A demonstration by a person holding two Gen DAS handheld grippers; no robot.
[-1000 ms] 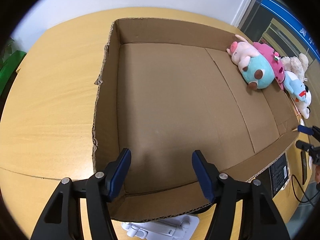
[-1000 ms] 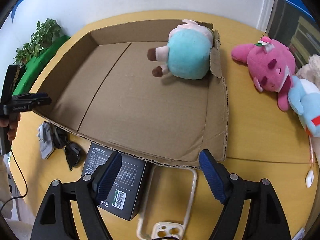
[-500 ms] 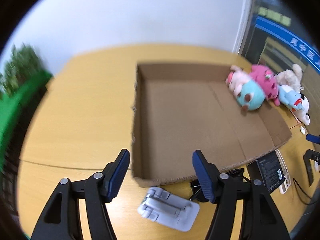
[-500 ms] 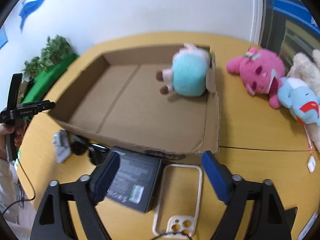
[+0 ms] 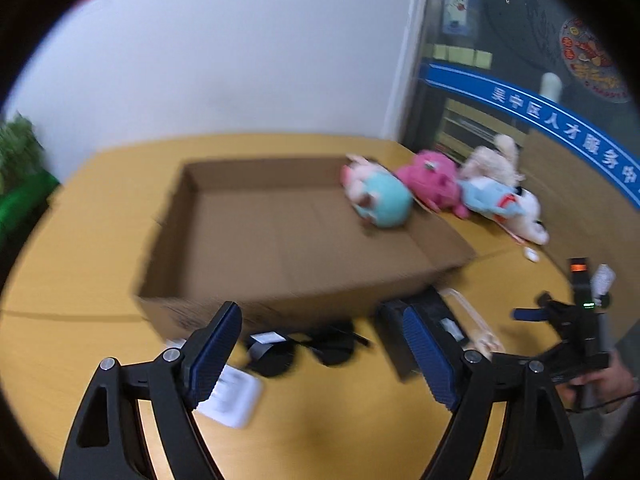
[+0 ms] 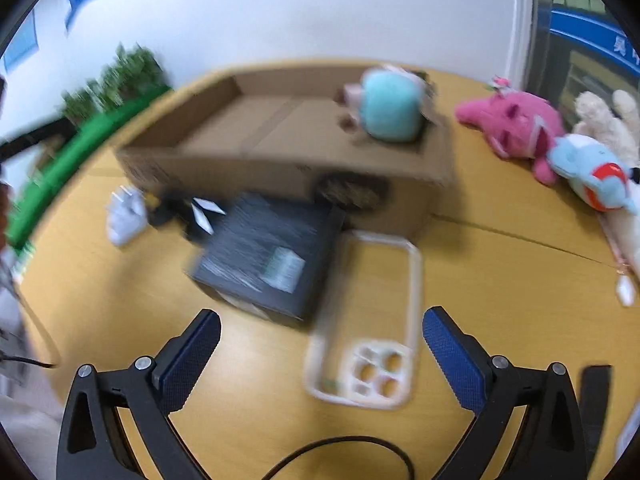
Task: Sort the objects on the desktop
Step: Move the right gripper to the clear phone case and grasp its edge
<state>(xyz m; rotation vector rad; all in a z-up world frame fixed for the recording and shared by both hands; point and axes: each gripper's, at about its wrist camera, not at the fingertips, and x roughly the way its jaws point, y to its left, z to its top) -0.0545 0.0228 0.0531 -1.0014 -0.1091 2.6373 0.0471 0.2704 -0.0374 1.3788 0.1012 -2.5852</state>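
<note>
A shallow cardboard box [image 5: 280,236] [image 6: 280,136] lies on the round wooden table with a teal and pink plush [image 5: 380,200] [image 6: 392,108] in its far right corner. In front of the box lie a white folded stand [image 5: 230,396] [image 6: 126,212], black sunglasses [image 5: 304,348] [image 6: 180,210], a black carton [image 6: 266,258] [image 5: 420,320] and a clear phone case [image 6: 372,320]. My left gripper [image 5: 324,354] is open and empty, above the sunglasses. My right gripper [image 6: 320,364] is open and empty, above the phone case; it also shows in the left wrist view [image 5: 560,320].
A pink plush [image 6: 516,128] [image 5: 432,180], a blue plush [image 6: 596,176] [image 5: 492,200] and a cream plush [image 6: 608,116] lie on the table right of the box. A green plant [image 6: 116,80] stands beyond the table's left edge. A cable [image 6: 340,452] runs under my right gripper.
Both grippers have pulled back from over the box towards the table's front edge. The items in front of the box have come into full view. Both stay open.
</note>
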